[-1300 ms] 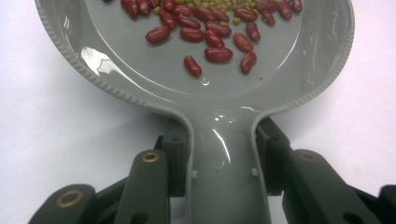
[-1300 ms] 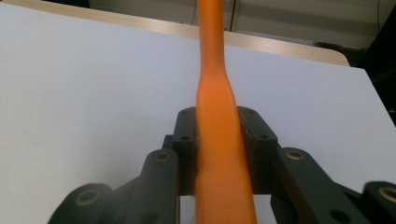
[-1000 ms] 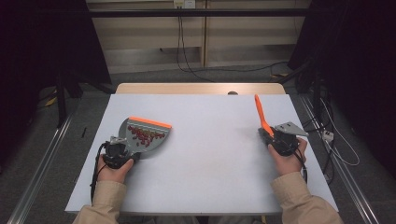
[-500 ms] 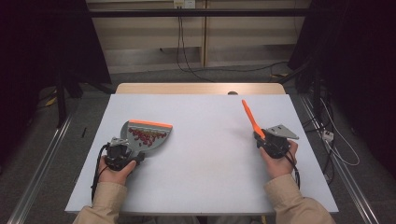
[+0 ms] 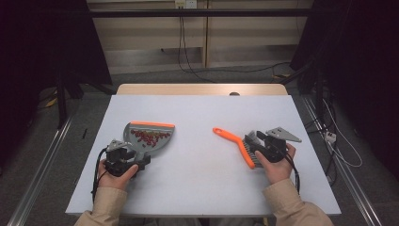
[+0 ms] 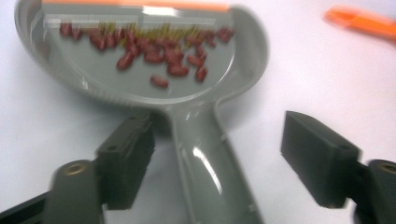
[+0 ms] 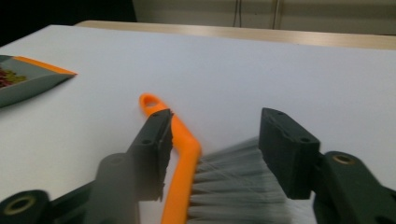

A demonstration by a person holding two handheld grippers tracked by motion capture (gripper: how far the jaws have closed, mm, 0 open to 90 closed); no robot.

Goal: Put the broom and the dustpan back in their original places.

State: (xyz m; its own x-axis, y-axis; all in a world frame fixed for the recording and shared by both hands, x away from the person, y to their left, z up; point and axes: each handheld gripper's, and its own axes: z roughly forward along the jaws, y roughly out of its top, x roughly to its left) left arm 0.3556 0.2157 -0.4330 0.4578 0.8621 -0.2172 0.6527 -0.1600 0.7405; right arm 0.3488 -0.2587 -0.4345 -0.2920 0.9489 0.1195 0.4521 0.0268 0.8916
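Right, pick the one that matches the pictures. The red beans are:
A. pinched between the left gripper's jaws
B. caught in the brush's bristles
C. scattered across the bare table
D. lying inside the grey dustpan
D: the red beans lie in the pan of the grey dustpan, near its orange lip, while the left gripper stands open astride the handle.

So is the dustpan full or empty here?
Partly filled: red beans lie along the front of the grey dustpan, flat on the table.
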